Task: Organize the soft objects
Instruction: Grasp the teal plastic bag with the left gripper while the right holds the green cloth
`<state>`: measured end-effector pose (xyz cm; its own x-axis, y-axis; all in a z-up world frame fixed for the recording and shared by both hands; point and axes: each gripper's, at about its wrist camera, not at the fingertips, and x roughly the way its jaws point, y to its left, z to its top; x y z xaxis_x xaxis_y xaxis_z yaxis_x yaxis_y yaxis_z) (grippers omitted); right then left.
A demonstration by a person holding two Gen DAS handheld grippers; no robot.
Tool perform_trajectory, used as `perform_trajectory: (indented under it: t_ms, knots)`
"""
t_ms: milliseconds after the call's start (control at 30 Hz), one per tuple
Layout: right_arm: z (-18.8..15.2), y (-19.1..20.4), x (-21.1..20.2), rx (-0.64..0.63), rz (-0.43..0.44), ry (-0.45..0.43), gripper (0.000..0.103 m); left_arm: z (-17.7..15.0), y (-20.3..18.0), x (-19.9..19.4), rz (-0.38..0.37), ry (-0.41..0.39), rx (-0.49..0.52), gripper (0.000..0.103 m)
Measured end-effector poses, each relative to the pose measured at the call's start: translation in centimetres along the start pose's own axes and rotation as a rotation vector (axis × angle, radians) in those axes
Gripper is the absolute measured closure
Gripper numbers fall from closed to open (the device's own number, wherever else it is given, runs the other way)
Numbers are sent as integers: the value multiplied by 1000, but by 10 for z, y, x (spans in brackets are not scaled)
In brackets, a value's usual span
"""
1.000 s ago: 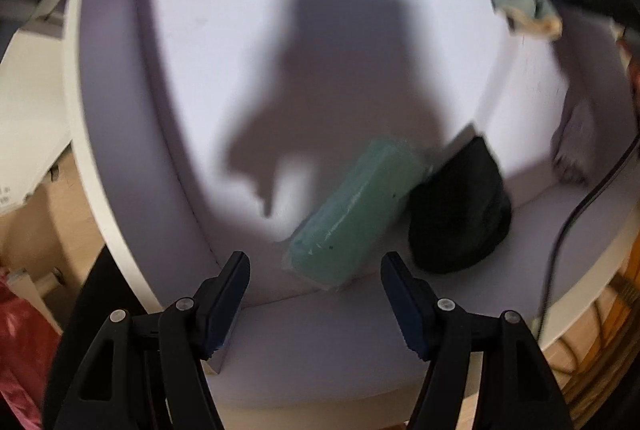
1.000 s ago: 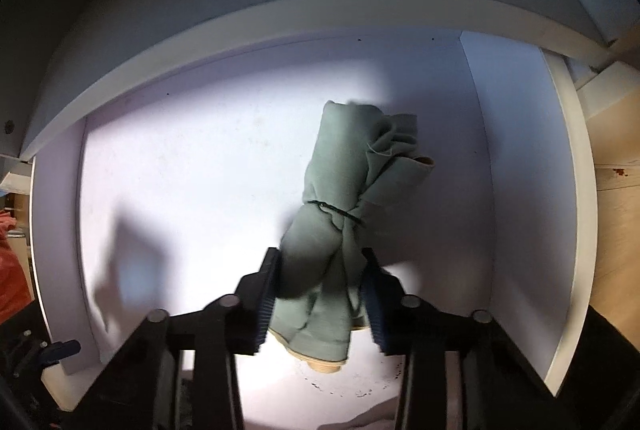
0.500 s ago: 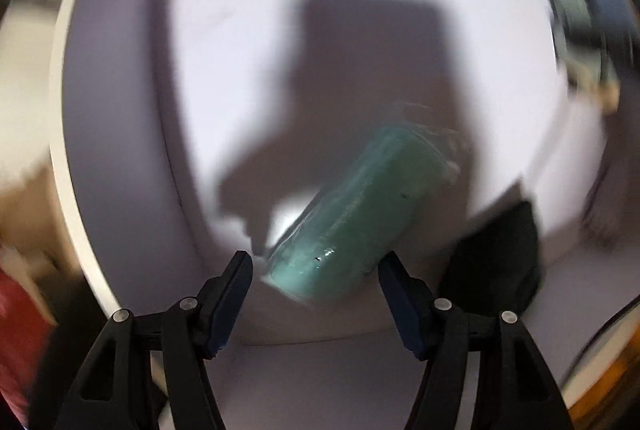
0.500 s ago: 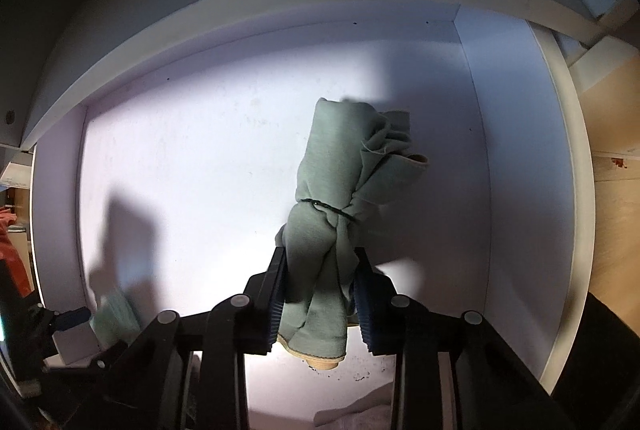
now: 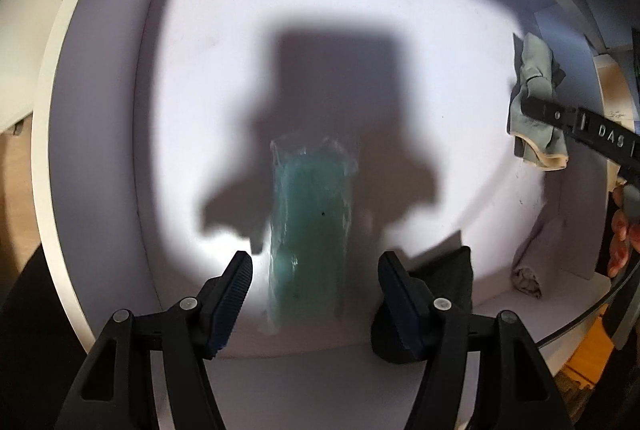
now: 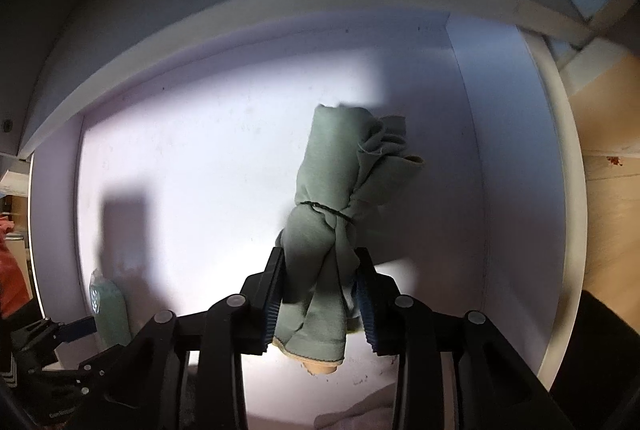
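Note:
A teal sponge in clear wrap (image 5: pixel 310 230) stands upright against the back wall of a white shelf compartment (image 5: pixel 224 30). My left gripper (image 5: pixel 314 300) is open, its fingers to either side of the sponge's lower end, apart from it. My right gripper (image 6: pixel 320 294) is shut on a grey-green rolled cloth tied with a thread (image 6: pixel 340 214), held in the air inside the compartment. That cloth also shows at the right of the left wrist view (image 5: pixel 536 102). The sponge shows at lower left in the right wrist view (image 6: pixel 110 310).
A dark rolled cloth (image 5: pixel 444 294) lies on the shelf floor just right of my left gripper. A pale grey rolled cloth (image 5: pixel 532 258) leans by the right wall. The compartment's left wall (image 5: pixel 100 150) and right wall (image 6: pixel 516 190) bound the space.
My left gripper swung so the sponge now stands centred and upright between its open fingers. My right gripper kept hold of the green cloth and shifted little.

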<state>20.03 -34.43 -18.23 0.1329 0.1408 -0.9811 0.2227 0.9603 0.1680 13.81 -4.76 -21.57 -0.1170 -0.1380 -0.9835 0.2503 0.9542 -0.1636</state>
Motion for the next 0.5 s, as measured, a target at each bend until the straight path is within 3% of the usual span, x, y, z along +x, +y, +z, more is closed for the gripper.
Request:
perform_trajectory:
  t_ms: [133, 267, 500]
  knots:
    - [1, 7, 1, -21, -16, -1, 66, 4, -1, 10, 39, 2, -8, 39]
    - [0, 9, 3, -36, -21, 5, 67, -2, 1, 8, 36, -28, -10, 54]
    - [-5, 8, 2, -15, 27, 30, 76, -9, -11, 8, 53, -31, 13, 57]
